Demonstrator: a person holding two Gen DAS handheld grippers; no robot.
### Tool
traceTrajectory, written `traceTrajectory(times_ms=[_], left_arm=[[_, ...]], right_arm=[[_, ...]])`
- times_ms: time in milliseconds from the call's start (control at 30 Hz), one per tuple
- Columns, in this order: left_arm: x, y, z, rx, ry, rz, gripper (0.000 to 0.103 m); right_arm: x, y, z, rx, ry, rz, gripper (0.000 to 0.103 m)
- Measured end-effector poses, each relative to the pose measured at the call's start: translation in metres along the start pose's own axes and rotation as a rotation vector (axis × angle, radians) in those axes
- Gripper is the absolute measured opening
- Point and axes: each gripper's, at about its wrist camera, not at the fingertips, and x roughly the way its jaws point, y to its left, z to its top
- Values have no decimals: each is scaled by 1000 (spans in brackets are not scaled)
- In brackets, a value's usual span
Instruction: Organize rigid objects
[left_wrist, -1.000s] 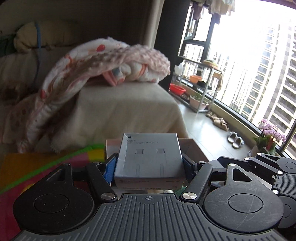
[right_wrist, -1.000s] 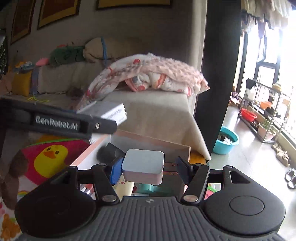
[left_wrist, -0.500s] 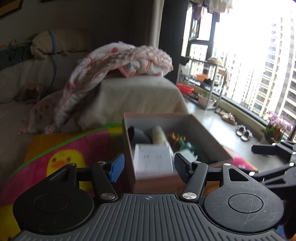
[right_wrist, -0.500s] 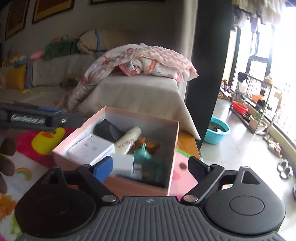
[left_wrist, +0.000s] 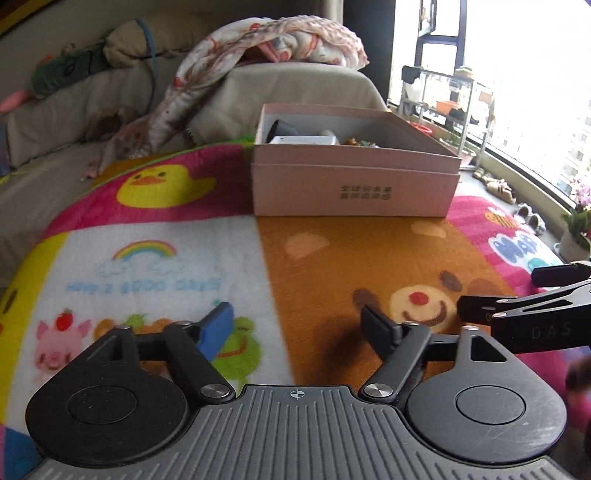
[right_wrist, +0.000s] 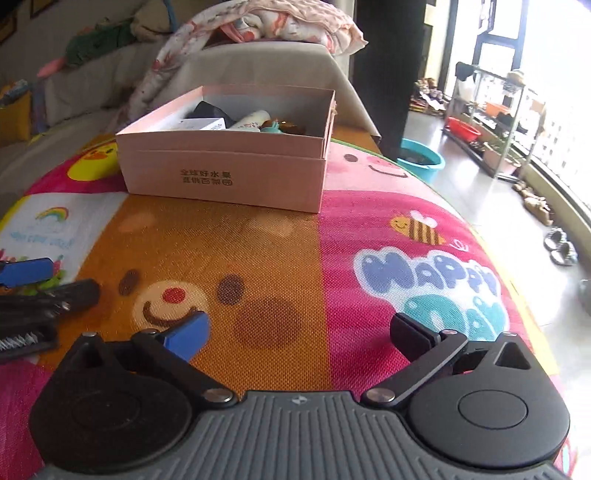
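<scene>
at upper centre the pink box (left_wrist: 354, 188) sits packed, both the left tool (left_wrist: 297, 325) and right tool (right_wrist: 299, 332) spread apart and empty, so a careless sweep could knock its near wall.

A cartoon play mat (right_wrist: 332, 258) covers the table; a teal basin (right_wrist: 421, 157) sits at two o'clock, a sofa blanket (left_wrist: 273, 40) at twelve.

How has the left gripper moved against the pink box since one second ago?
Yes. The left gripper has pulled back and away from the pink box, which now stands far ahead on the mat; its jaws are open and empty.
</scene>
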Motion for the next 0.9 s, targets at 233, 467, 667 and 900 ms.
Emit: traceTrajectory(times_ms=[233, 467, 667, 900], left_arm=[[5, -9, 0, -16, -13, 24, 94], [5, -9, 0, -19, -14, 30, 94], [5, -9, 0, -21, -17, 37, 94], [5, -9, 0, -19, -17, 38, 94]], right_arm=[[3, -9, -9, 18, -92, 1, 103], [0, -10, -12, 31, -108, -14, 103], [1, -10, -13, 32, -111, -24, 103], [0, -11, -13, 33, -112, -23, 103]])
